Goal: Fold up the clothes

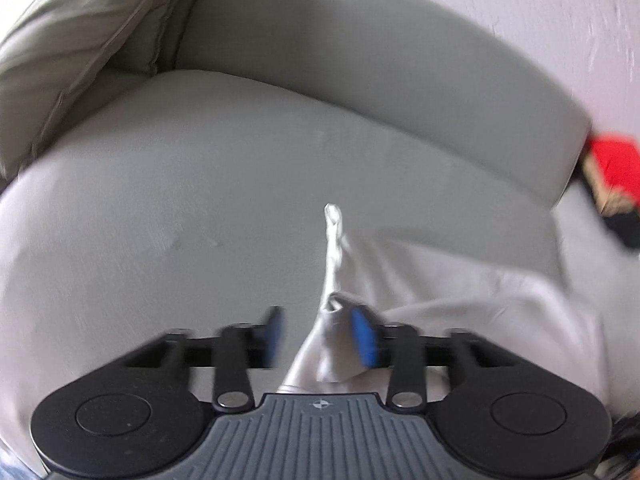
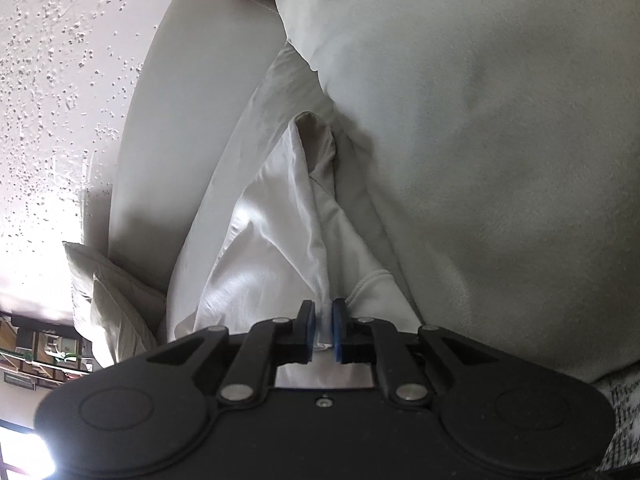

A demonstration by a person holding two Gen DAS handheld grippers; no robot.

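A white garment (image 1: 460,292) lies on a light grey sofa seat (image 1: 180,208). In the left wrist view my left gripper (image 1: 320,336) has its jaws apart; a fold of the white cloth (image 1: 332,344) stands between the blue pads, draped against the right pad (image 1: 366,338), clear of the left one. In the right wrist view my right gripper (image 2: 321,330) is shut on a bunched edge of the same white garment (image 2: 280,216), which stretches away taut along the sofa.
The sofa backrest (image 1: 360,64) and a beige cushion (image 1: 68,48) stand behind the seat. A red and black object (image 1: 612,176) sits at the sofa's right end. A textured white wall (image 2: 52,80) and another cushion (image 2: 108,304) show in the right wrist view.
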